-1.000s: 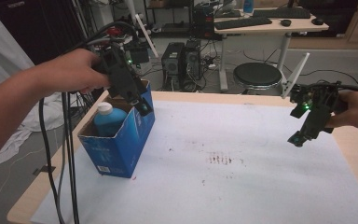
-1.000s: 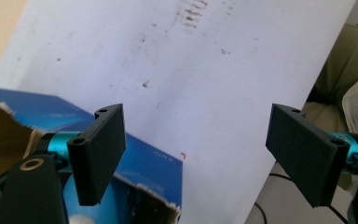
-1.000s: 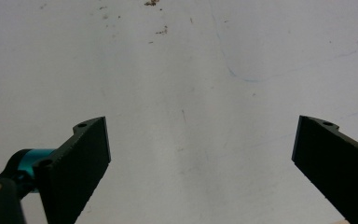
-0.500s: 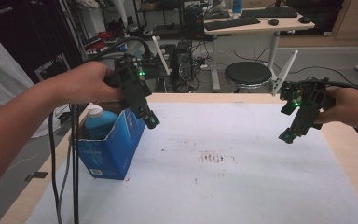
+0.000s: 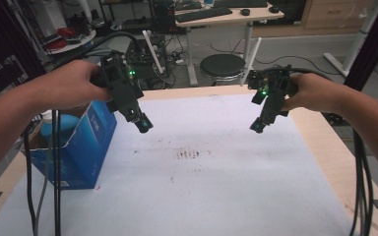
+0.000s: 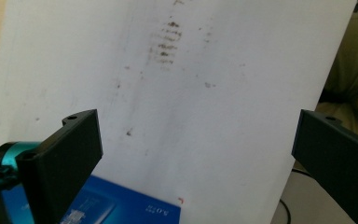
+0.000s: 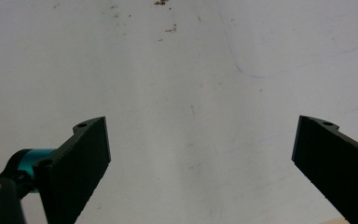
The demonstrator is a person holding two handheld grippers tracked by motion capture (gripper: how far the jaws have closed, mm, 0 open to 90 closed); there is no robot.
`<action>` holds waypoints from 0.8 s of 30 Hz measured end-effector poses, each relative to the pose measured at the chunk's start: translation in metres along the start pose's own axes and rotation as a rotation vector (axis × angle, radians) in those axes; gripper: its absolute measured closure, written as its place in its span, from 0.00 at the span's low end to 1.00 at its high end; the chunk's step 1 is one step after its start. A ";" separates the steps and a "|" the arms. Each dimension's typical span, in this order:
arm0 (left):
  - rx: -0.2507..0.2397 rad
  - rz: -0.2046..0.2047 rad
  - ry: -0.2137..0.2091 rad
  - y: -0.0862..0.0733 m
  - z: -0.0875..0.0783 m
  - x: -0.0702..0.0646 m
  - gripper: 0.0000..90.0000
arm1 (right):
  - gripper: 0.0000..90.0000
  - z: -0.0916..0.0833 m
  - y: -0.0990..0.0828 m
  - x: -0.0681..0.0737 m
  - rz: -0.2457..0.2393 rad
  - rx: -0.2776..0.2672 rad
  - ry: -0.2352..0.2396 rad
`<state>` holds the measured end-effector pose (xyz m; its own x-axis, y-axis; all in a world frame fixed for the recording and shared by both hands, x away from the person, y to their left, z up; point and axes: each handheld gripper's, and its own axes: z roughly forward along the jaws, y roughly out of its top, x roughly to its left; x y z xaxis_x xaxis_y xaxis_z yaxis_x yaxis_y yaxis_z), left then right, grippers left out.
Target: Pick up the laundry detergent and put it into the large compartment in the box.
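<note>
The blue cardboard box is standing at the table's left edge just beside the wide-open, empty left gripper, and, probably light and bendy, is best being pinched by its top rim, while the right gripper is also being held open and empty.

left gripper: above white surface, just right of blue box, nothing held | box: bottle inside, at surface's left edge | right gripper: raised over surface's right part, nothing held

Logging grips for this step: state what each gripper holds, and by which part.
Nothing is held. The left gripper hangs open over the white sheet, beside the blue box; the right gripper is open too.
</note>
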<state>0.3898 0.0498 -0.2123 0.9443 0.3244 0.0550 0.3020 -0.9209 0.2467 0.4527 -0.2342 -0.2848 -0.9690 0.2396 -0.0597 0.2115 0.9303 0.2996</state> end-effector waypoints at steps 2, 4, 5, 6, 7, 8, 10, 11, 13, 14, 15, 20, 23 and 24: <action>0.010 -0.001 0.013 0.007 0.006 -0.002 0.02 | 0.04 0.000 0.001 0.001 0.002 0.005 0.001; 0.012 0.007 0.018 0.013 0.012 -0.005 0.02 | 0.04 0.001 0.001 0.002 -0.006 0.001 0.003; 0.020 0.020 -0.001 0.016 0.015 -0.006 0.02 | 0.04 0.001 0.001 0.002 -0.008 0.002 0.001; 0.022 0.032 -0.012 0.018 0.018 -0.006 0.02 | 0.04 0.001 0.002 0.002 -0.009 0.000 0.004; 0.023 0.038 -0.018 0.020 0.020 -0.008 0.02 | 0.04 0.001 0.002 0.002 -0.007 0.001 0.004; 0.025 0.047 -0.017 0.022 0.023 -0.009 0.02 | 0.04 0.002 0.002 0.002 -0.012 -0.002 0.005; 0.033 0.057 -0.023 0.025 0.029 -0.011 0.02 | 0.04 0.003 0.002 0.003 -0.008 -0.004 0.006; 0.026 0.060 -0.036 0.027 0.033 -0.014 0.02 | 0.04 0.003 0.002 0.002 -0.014 -0.006 0.007; 0.025 0.082 -0.048 0.030 0.038 -0.017 0.02 | 0.04 0.005 0.003 0.002 -0.016 -0.002 0.011; 0.027 0.089 -0.052 0.031 0.039 -0.018 0.02 | 0.04 0.005 0.003 0.002 -0.019 0.000 0.010; 0.020 0.091 -0.057 0.033 0.042 -0.020 0.02 | 0.04 0.005 0.003 0.002 -0.017 0.001 0.011; 0.028 0.122 -0.078 0.039 0.055 -0.025 0.02 | 0.04 0.008 0.003 0.002 -0.020 -0.001 0.012; 0.027 0.119 -0.082 0.040 0.057 -0.025 0.02 | 0.04 0.008 0.004 0.002 -0.018 0.001 0.016; 0.029 0.118 -0.084 0.042 0.062 -0.025 0.02 | 0.04 0.008 0.004 0.002 -0.018 0.001 0.016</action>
<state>0.3871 -0.0102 -0.2637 0.9807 0.1954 0.0004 0.1907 -0.9578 0.2149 0.4530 -0.2279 -0.2914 -0.9747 0.2181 -0.0499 0.1939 0.9347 0.2979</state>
